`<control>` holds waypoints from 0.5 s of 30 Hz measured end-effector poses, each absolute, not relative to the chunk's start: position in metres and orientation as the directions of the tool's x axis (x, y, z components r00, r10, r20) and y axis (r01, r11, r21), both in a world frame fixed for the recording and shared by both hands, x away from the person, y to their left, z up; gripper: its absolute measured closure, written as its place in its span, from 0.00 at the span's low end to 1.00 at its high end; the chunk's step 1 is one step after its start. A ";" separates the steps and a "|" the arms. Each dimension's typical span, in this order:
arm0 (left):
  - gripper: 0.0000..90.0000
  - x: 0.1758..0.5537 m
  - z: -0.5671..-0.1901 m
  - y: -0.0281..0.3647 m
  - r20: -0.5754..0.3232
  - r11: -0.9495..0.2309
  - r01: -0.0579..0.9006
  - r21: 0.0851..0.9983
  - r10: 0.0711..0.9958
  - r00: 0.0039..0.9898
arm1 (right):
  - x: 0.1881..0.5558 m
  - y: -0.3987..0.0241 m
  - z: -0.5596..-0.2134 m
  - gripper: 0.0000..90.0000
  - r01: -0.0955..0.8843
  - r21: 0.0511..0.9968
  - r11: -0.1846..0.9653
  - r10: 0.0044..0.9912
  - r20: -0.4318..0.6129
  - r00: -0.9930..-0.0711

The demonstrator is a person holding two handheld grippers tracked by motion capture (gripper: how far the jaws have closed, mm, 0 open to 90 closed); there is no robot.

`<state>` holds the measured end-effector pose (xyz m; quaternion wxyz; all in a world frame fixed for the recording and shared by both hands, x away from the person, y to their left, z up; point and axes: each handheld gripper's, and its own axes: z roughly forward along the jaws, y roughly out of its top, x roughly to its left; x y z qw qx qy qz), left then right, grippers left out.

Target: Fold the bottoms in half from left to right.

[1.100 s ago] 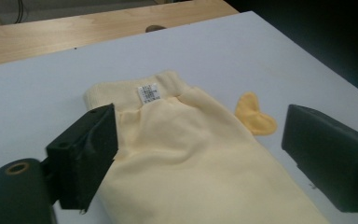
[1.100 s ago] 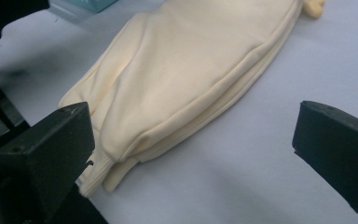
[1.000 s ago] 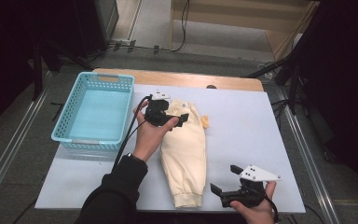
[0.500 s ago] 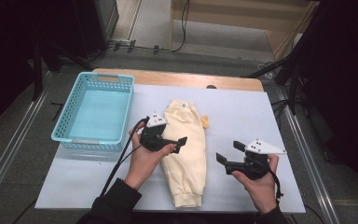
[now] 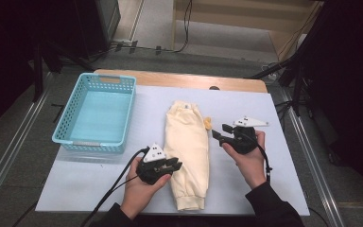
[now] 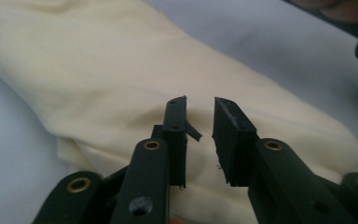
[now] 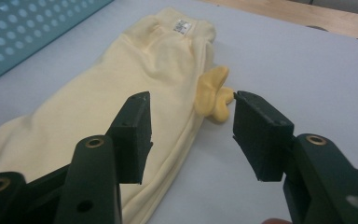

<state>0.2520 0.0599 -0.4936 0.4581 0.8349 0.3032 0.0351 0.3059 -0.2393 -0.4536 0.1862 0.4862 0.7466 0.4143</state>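
Note:
A folded pale yellow garment [image 5: 186, 142] lies lengthwise in the middle of the white table top [image 5: 264, 179], its label end [image 5: 186, 107] farthest from me. A small darker yellow piece [image 5: 208, 124] pokes out at its right edge. My left gripper [image 5: 176, 165] sits at the garment's left edge. Its jaws have just been closing; in the left gripper view the left gripper [image 6: 200, 105] keeps a narrow gap over the cloth [image 6: 98, 60], nothing pinched. My right gripper [image 5: 220, 131] hovers right of the garment. Its jaws have also been closing; the right gripper [image 7: 191, 98] stays open, facing the garment [image 7: 121, 84] and yellow piece [image 7: 212, 95].
A light blue plastic basket [image 5: 108, 78] stands at the left of the table, with nothing in it; its wall [image 7: 23, 32] is in the right gripper view. A wooden strip [image 5: 194, 80] runs along the far edge. Cables [image 5: 108, 194] trail from the grippers.
My left gripper moved from the garment's far end toward me along its left side and lower. My right gripper moved away from me to the garment's right. Both pairs of jaws narrowed.

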 end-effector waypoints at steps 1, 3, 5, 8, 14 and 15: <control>0.88 0.251 -0.497 0.060 -0.227 -0.401 0.481 0.779 0.535 0.814 | 0.313 -0.238 -0.456 0.53 0.580 0.793 0.188 0.880 0.125 -0.457; 0.92 0.249 -0.503 0.059 -0.233 -0.410 0.488 0.770 0.531 0.815 | 0.326 -0.234 -0.461 0.55 0.596 0.779 0.196 0.888 0.116 -0.444; 0.94 0.247 -0.507 0.057 -0.241 -0.417 0.497 0.761 0.529 0.814 | 0.339 -0.230 -0.466 0.57 0.608 0.768 0.200 0.895 0.110 -0.433; 0.98 0.245 -0.510 0.054 -0.221 -0.438 0.489 0.754 0.531 0.818 | 0.356 -0.225 -0.474 0.57 0.635 0.745 0.201 0.904 0.109 -0.414; 1.00 0.244 -0.511 0.055 -0.234 -0.446 0.501 0.741 0.529 0.816 | 0.383 -0.221 -0.493 0.58 0.701 0.687 0.190 0.906 0.152 -0.395; 1.00 0.244 -0.511 0.055 -0.236 -0.446 0.503 0.740 0.528 0.816 | 0.386 -0.222 -0.497 0.58 0.705 0.680 0.200 0.909 0.140 -0.393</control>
